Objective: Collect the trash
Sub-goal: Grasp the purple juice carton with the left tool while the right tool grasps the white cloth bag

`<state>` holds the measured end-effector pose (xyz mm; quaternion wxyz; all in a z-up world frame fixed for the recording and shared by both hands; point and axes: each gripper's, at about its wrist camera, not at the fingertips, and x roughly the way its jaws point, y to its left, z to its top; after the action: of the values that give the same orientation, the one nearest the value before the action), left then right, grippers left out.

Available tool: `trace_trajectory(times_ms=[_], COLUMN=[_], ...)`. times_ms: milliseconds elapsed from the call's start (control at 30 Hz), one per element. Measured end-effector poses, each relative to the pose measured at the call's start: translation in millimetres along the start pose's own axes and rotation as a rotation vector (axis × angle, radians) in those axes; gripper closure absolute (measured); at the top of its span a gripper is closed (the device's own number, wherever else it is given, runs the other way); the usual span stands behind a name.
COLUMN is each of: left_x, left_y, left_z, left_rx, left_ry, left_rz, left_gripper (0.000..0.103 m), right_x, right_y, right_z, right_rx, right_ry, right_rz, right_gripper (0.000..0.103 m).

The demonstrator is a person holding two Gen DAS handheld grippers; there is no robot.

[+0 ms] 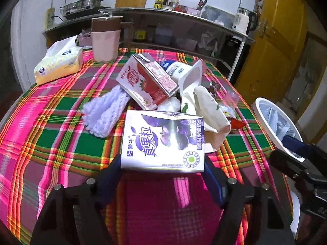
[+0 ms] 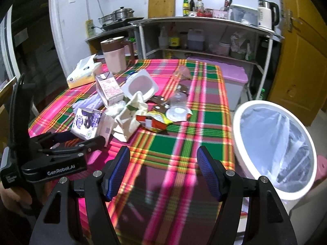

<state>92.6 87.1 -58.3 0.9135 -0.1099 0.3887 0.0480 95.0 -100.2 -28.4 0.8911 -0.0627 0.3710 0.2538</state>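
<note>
Purple milk carton [image 1: 163,140] lies on its side at the near edge of the trash pile on the counter [image 1: 61,143], framed by my left gripper [image 1: 163,175], fingers spread wide and not yet pinching. It looks light, empty and crushable, so I would squeeze gently across its flat sides. My right gripper [image 2: 163,171] is also spread, empty, near the white bin [image 2: 241,122].

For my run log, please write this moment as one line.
left gripper: jaws open around purple carton | right gripper: open, empty | bin: beside table

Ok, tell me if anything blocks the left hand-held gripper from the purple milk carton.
Nothing visible does. The left hand-held gripper is open, its fingers flanking the near end of the purple milk carton; only bare tablecloth lies beneath.
</note>
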Motion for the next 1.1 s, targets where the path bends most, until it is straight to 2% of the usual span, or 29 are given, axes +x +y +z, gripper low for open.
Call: trace_trajectory(times_ms=[300, 400, 633, 700, 767, 933, 1100], left_x=[-12.7, -14.9, -18.0, -18.3, -19.4, -26.8, -37.2], left_y=[20.0, 26.3, 34.1, 34.2, 35.5, 33.4, 29.3], left_z=[0.0, 0.8, 1.5, 0.6, 0.6, -0.8, -3.1], left_rx=[-0.035, -0.042, -0.047, -0.045, -0.046, -0.042, -0.034], left_ry=[-0.047, -0.055, -0.066, -0.068, -0.071, -0.091, -0.106], left_rz=[0.038, 0.047, 0.059, 0.061, 0.060, 0.059, 0.060], left_gripper=[0.029, 0.029, 0.030, 0.030, 0.030, 0.030, 0.030], right_x=[26.6, 34.8, 61.2, 65.3, 69.4, 62.9, 52.4], right_y=[24.7, 32.2, 42.5, 43.2, 43.6, 45.4, 41.7], right_z=[20.3, 27.3, 41.1, 41.4, 41.4, 39.6, 34.5], right_rx=[-0.027, -0.023, 0.008, 0.009, 0.016, 0.008, 0.022], right_ry=[0.022, 0.025, 0.066, 0.074, 0.086, 0.074, 0.060], right_rz=[0.069, 0.092, 0.114, 0.109, 0.112, 0.119, 0.128], right_gripper=[0.035, 0.039, 0.056, 0.066, 0.088, 0.093, 0.095])
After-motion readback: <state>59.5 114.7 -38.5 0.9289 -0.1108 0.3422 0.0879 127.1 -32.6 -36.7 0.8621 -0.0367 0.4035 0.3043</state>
